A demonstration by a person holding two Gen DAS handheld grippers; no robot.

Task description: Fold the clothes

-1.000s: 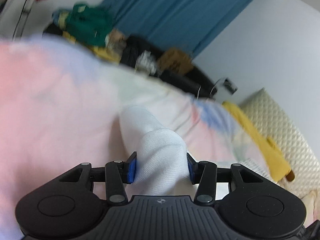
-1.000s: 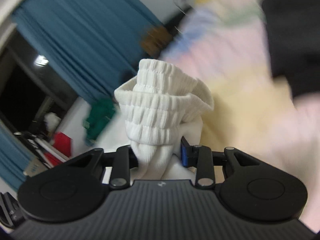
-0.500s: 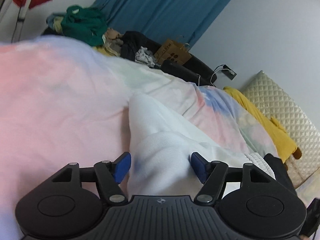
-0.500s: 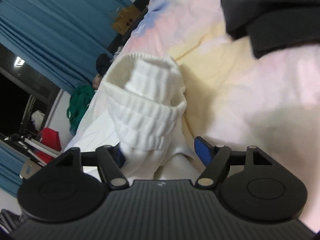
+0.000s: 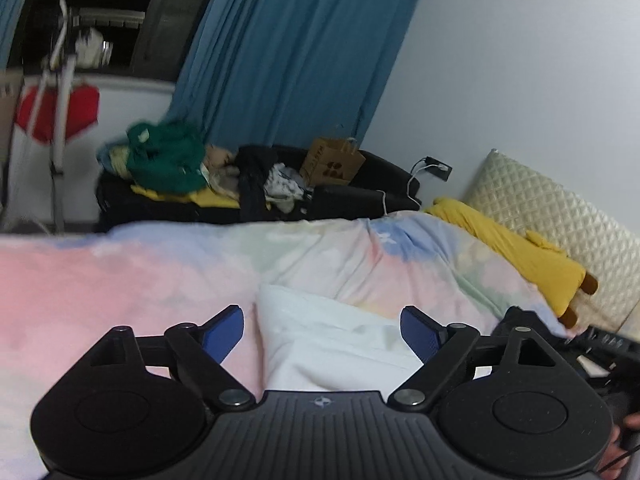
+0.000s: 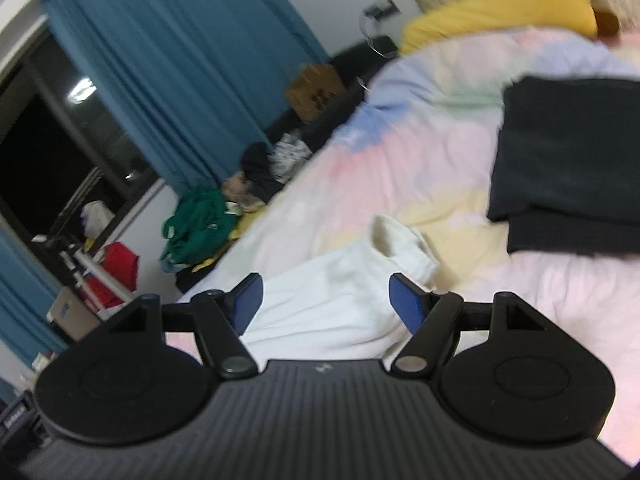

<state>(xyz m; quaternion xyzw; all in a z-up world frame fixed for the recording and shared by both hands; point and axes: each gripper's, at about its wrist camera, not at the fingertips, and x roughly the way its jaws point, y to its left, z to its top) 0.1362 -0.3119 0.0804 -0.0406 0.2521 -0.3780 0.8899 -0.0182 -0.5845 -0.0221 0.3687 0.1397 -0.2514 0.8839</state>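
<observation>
A white garment with a ribbed cuff lies flat on the pastel bedspread. My left gripper hovers above one end of it, jaws wide and still opening, blue pads clear of the cloth. My right gripper hangs over the cuffed end of the white garment, jaws open, nothing pressed between its pads. A folded black garment rests on the bed to the right in the right wrist view.
A yellow plush and a quilted cream pillow lie at the bed's head. Beyond the bed's far edge sit a dark couch with a green clothes pile, a brown paper bag and a blue curtain.
Both grippers let go of the white garment, opened and rose away from it. The garment now lies on the bed below them, and the room beyond has come into view.
</observation>
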